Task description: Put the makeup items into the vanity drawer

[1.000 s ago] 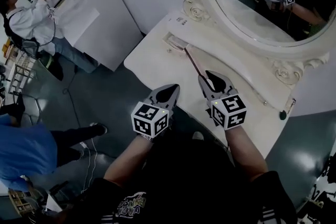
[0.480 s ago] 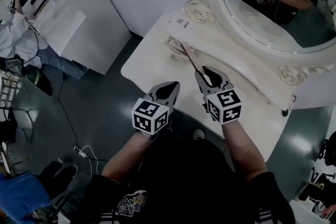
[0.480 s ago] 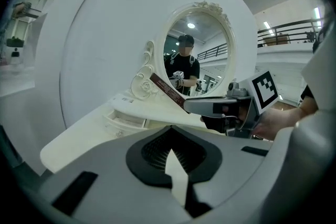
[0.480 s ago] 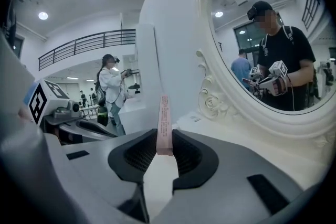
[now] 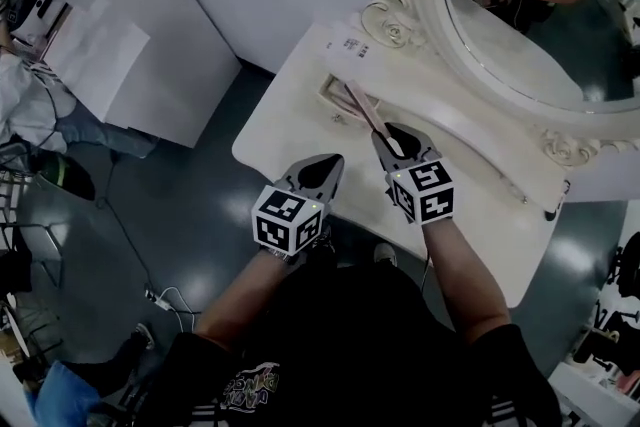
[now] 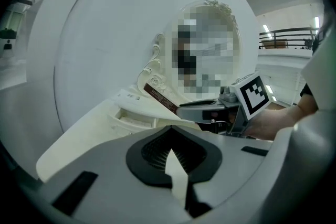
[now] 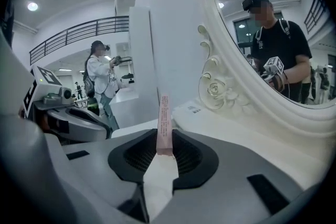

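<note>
My right gripper (image 5: pixel 395 137) is shut on the near end of a long slim pink makeup box (image 5: pixel 365 110). The box sticks out forward, and its far end reaches over the small open drawer (image 5: pixel 333 87) on the white vanity top (image 5: pixel 290 130). In the right gripper view the box (image 7: pixel 164 118) stands upright between the dark pads (image 7: pixel 190 157). My left gripper (image 5: pixel 322 170) hovers at the vanity's front edge, shut and holding nothing. From the left gripper view the drawer (image 6: pixel 137 112) lies ahead, with the box (image 6: pixel 160 98) slanting above it.
A big oval mirror (image 5: pixel 540 25) in an ornate white frame rises behind the vanity top. A small dark object (image 5: pixel 553 212) hangs at the table's right edge. White partitions (image 5: pixel 120 45) stand at left, and a cable (image 5: pixel 165 298) lies on the floor. A person (image 7: pixel 100 81) stands in the background.
The right gripper has carried the box a little forward, so its far end now sits over the drawer. The left gripper has hardly moved. The head view has swung slightly.
</note>
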